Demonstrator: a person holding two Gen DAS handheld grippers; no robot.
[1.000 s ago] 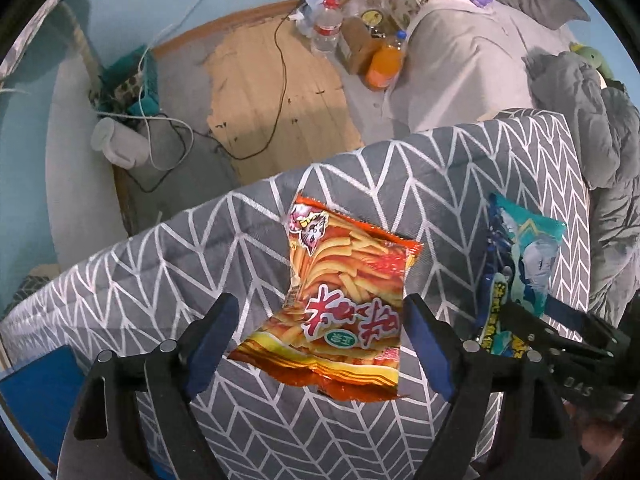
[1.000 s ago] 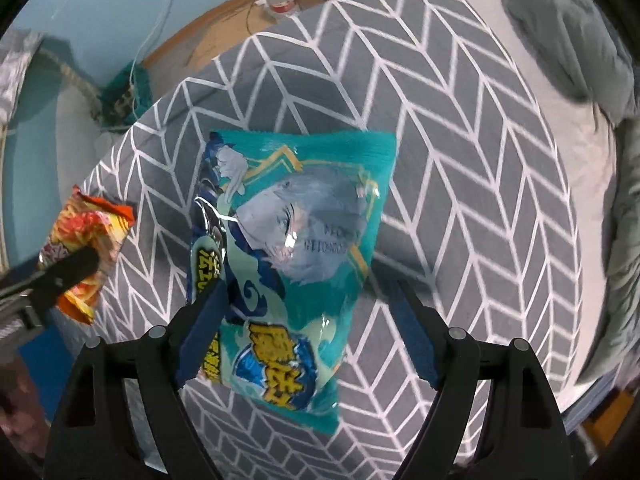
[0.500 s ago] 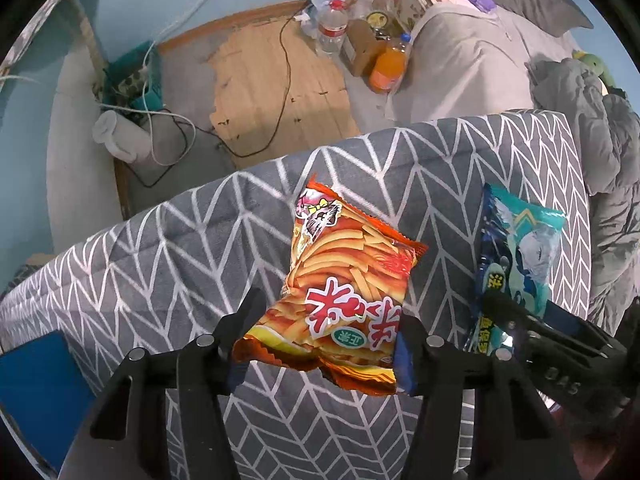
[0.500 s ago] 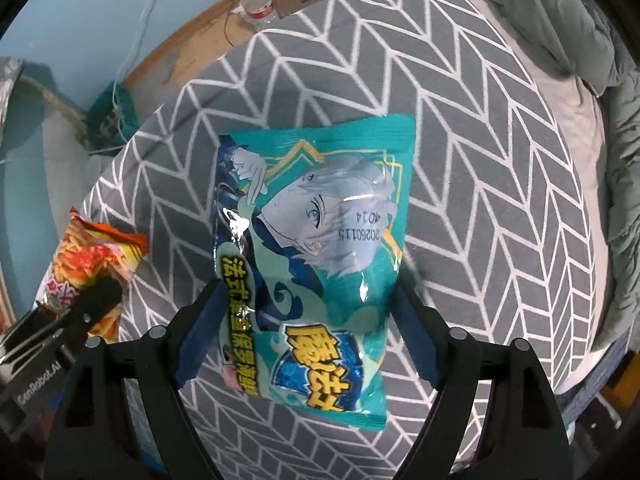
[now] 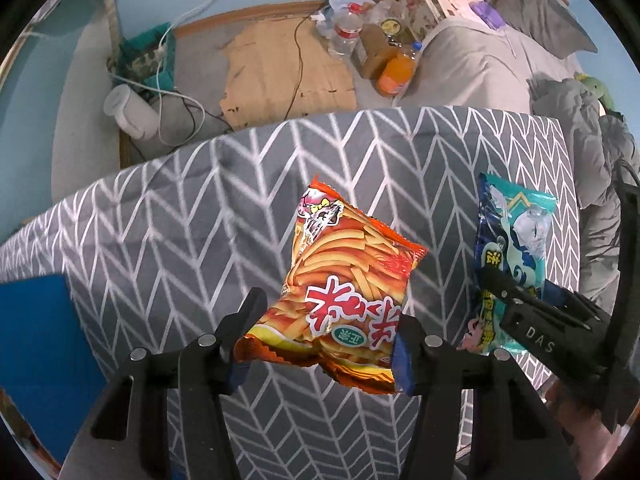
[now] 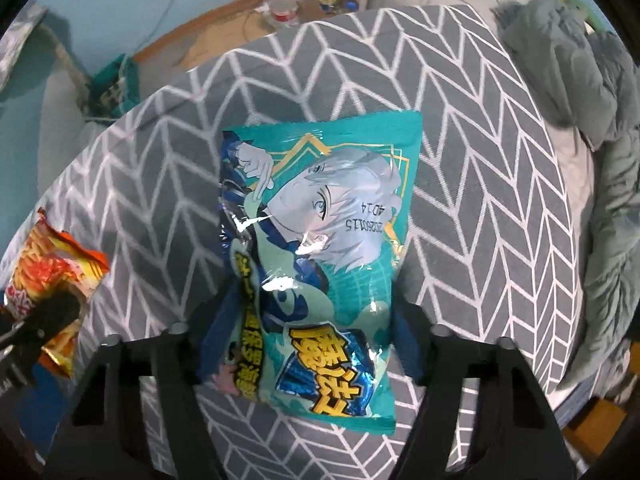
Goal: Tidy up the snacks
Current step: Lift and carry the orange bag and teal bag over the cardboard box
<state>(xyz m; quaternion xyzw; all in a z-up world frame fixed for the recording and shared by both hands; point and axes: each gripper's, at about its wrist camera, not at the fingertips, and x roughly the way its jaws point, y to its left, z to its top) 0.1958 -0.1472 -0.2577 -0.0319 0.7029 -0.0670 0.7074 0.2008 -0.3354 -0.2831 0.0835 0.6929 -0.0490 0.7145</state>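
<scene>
Gripping one packet in each tool, you had both snacks clamped and held above the grey chevron-patterned cloth. Your left gripper had its jaws clenched on the lower end of the orange packet, whose foil bulged and creased between the blue pads. Your right gripper was likewise closed on the lower part of the teal packet, printed face toward the camera. In the left wrist view the teal packet hung just to the right of the orange one, with bare cloth showing between them; in the right wrist view the orange packet sat at the far left edge.

Judged from this arrangement, the step in hand was carrying both packets to wherever they were to be grouped; no bin or tray was visible, only a blue object at the cloth's left edge, whose role cannot be told.

To do this step well, you should have:
- kept the squeeze firm but modest, since the contents looked brittle and the air-filled foil could slip or burst;
- moved both tools smoothly, because each packet was held by one end and would swing;
- kept the two packets apart in transit so that neither knocked the other loose;
- lowered each packet onto a surface before opening the jaws.
</scene>
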